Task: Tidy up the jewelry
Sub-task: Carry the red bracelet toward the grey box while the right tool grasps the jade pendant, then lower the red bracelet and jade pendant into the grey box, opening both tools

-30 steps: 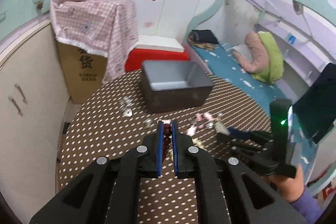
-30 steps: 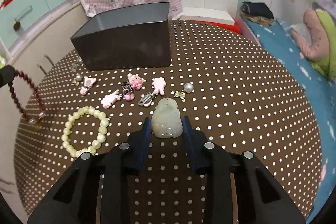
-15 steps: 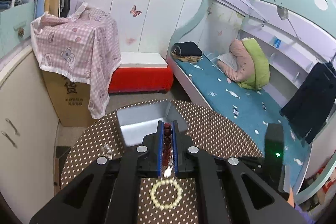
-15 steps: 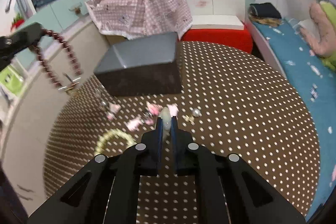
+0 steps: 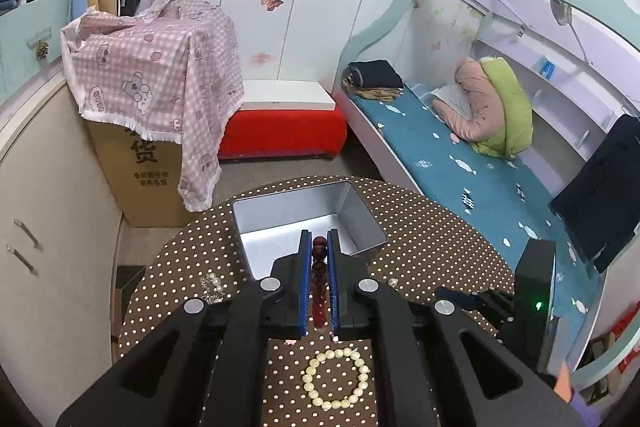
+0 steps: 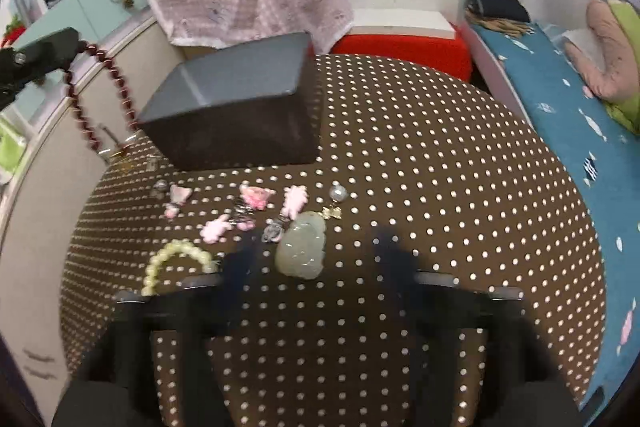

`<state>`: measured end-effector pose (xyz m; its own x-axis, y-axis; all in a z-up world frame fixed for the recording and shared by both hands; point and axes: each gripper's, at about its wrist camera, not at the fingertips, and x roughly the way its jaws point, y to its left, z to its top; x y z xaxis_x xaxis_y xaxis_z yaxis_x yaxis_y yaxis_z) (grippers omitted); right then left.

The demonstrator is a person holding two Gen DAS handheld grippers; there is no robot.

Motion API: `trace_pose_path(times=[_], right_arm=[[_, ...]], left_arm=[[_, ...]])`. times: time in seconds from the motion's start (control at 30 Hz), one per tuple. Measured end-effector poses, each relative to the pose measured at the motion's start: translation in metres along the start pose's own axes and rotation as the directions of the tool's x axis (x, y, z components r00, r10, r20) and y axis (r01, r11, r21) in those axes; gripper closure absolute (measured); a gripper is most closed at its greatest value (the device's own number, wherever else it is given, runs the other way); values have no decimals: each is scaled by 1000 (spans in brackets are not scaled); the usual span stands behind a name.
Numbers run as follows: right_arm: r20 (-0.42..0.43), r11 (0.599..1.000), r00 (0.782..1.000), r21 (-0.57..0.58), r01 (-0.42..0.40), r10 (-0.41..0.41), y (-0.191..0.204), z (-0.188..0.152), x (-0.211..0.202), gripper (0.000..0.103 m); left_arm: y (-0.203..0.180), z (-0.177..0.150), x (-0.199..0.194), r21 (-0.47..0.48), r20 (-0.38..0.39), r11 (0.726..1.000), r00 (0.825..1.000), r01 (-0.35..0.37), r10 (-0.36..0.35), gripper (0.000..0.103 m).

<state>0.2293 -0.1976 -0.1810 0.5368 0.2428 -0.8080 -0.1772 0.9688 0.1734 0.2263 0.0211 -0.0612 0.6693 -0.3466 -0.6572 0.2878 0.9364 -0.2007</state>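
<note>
The left gripper [image 5: 319, 267] clamps a dark red bead bracelet [image 5: 319, 275] above the open grey box [image 5: 280, 215]; only the right wrist view shows its loop dangling beside that box. The right gripper [image 6: 316, 263], blurred, stands spread apart around the pale jade pendant [image 6: 302, 251] lying on the dotted table [image 6: 440, 187]. Pink charms [image 6: 256, 197] and a cream bead bracelet [image 5: 335, 379] lie nearby.

Shiny dark red bead bracelet [image 5: 319, 267], smooth pale pearl-like bracelet [image 5: 337, 379], dull grey metal box [image 5: 304, 223] with a smooth inside, soft brown dotted cloth on the worktop [image 6: 440, 187], glossy cloudy green stone pendant [image 6: 302, 251], matt black plastic left gripper [image 5: 319, 247].
</note>
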Motion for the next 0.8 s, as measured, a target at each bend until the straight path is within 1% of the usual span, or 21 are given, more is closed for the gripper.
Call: trace_pose_path(times=[0.07, 0.13, 0.17, 0.2, 0.23, 0.27, 0.3, 0.33, 0.43, 0.5, 0.6, 0.67, 0.73, 0.8], right_arm=[[7, 1000, 1000, -14, 14, -14, 6, -3, 6, 34], [9, 998, 999, -47, 37, -36, 13, -5, 13, 37], [8, 997, 999, -58, 44, -43, 16, -6, 17, 42], [2, 996, 999, -68, 54, -54, 18, -8, 21, 55], [13, 993, 997, -85, 80, -79, 22, -9, 23, 60], [14, 991, 995, -96, 97, -96, 24, -9, 26, 62], [16, 989, 995, -107, 97, -96, 25, -9, 25, 69], [10, 990, 996, -108, 87, -87, 26, -8, 24, 73], [5, 992, 996, -94, 88, -88, 22, -9, 21, 73], [1, 996, 998, -66, 62, -62, 17, -8, 16, 73], [19, 999, 999, -31, 30, -30, 8, -3, 1, 73], [43, 1000, 999, -12, 3, -3, 3, 6, -10, 73], [72, 999, 997, 8, -41, 40, 2, 19, -23, 73], [92, 998, 994, 14, -66, 64, 6, 33, -31, 73]], left_arm=[[2, -2, 2, -5, -3, 1000, 1000, -6, 6, 97], [3, -4, 2, -11, -8, 1000, 1000, -10, 10, 97], [4, -5, 3, -11, -10, 1000, 1000, -10, 10, 97], [6, -5, 3, -12, -11, 1000, 1000, -12, 11, 97], [5, -7, 3, -10, -11, 1000, 1000, -12, 12, 97], [5, -7, 2, -6, -12, 1000, 1000, -13, 13, 97], [5, -7, 2, -3, -11, 1000, 1000, -15, 15, 97], [5, -8, 2, 0, -11, 1000, 1000, -17, 17, 97], [6, -9, 1, -2, -9, 1000, 1000, -13, 13, 97], [5, -10, 1, 0, -7, 1000, 1000, -16, 16, 97], [6, -7, -1, -7, 0, 1000, 1000, -9, 9, 97], [6, -3, -3, -8, 8, 1000, 1000, -9, 9, 97], [5, 4, -3, -10, 12, 1000, 1000, -5, 5, 97], [5, 13, -3, -15, 22, 1000, 1000, 1, -1, 97]])
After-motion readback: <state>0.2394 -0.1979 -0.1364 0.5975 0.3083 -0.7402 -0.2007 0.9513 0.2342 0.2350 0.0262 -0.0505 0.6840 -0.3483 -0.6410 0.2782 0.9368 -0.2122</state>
